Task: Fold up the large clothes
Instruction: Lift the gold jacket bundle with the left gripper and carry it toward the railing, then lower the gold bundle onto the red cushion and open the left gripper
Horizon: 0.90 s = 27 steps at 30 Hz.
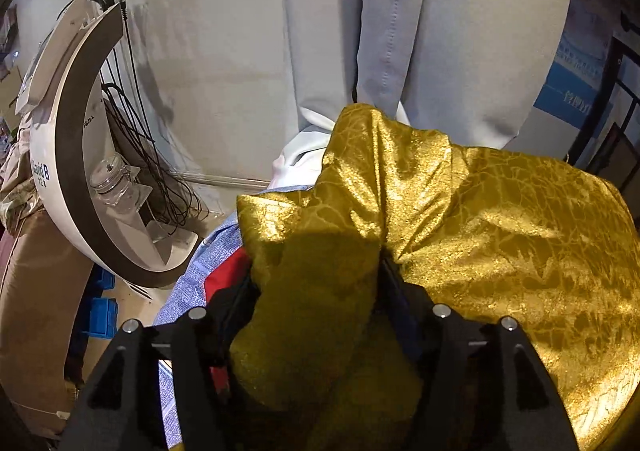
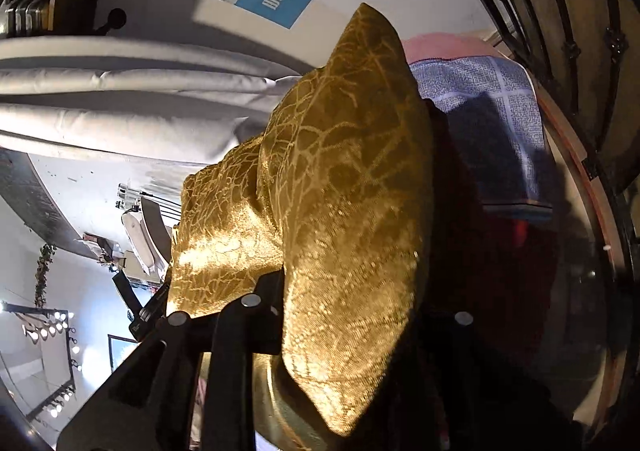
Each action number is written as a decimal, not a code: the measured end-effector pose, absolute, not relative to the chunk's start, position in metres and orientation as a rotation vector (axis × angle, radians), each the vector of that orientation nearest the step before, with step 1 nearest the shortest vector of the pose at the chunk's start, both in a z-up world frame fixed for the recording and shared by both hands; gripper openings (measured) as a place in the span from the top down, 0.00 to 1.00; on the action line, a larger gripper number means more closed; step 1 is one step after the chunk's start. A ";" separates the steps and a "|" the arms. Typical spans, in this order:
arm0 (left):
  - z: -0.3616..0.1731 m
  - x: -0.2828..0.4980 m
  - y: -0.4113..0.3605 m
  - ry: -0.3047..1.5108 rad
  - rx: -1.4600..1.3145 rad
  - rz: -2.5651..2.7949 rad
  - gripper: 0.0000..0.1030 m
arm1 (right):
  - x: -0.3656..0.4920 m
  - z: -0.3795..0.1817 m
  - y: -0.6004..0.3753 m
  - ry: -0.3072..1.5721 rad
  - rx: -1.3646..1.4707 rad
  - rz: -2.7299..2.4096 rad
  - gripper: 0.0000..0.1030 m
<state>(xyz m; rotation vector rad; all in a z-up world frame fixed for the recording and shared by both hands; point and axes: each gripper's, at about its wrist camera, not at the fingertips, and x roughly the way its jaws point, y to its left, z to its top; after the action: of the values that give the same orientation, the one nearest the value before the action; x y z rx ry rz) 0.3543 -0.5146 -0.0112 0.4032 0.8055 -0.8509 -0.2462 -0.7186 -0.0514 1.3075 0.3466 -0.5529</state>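
Gold cloth (image 1: pixel 460 211) clamped by left gripper (image 1: pixel 316 291) and right gripper (image 2: pixel 348 303); slippery fabric could be lost if pulled unevenly.

Matte black angular jaws with triangular cut-outs and round silver screw heads on both grippers.

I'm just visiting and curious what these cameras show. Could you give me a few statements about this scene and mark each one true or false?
1. The left hand-held gripper has gold fabric between its fingers. True.
2. The gold fabric is plain and matte. False: it is shiny with a crackle pattern.
3. A blue printed cloth lies behind the gold fabric. True.
4. The right hand-held gripper is empty. False: gold fabric fills it.
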 end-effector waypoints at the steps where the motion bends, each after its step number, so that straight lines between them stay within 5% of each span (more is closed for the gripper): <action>1: -0.016 0.358 -0.513 0.813 0.387 -0.841 0.33 | -0.245 -0.058 -0.718 0.335 1.306 -0.549 0.73; 6: -0.018 0.365 -0.509 0.843 0.344 -0.807 0.17 | -0.245 -0.081 -0.717 0.259 1.336 -0.535 0.71; 11: 0.003 0.362 -0.502 0.814 0.386 -0.760 0.06 | -0.250 -0.081 -0.721 0.258 1.366 -0.537 0.59; 19: 0.047 0.321 -0.489 0.608 0.650 -0.644 0.06 | -0.256 -0.067 -0.725 0.250 1.436 -0.580 0.43; 27: 0.095 0.276 -0.458 0.538 0.613 -0.666 0.06 | -0.273 -0.023 -0.735 0.271 1.379 -0.728 0.38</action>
<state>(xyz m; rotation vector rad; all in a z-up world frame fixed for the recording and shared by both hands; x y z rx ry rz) 0.2761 -0.4578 0.0950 0.6129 0.5378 -0.6656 -0.2726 -0.7346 -0.0231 1.3790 0.2711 -0.7276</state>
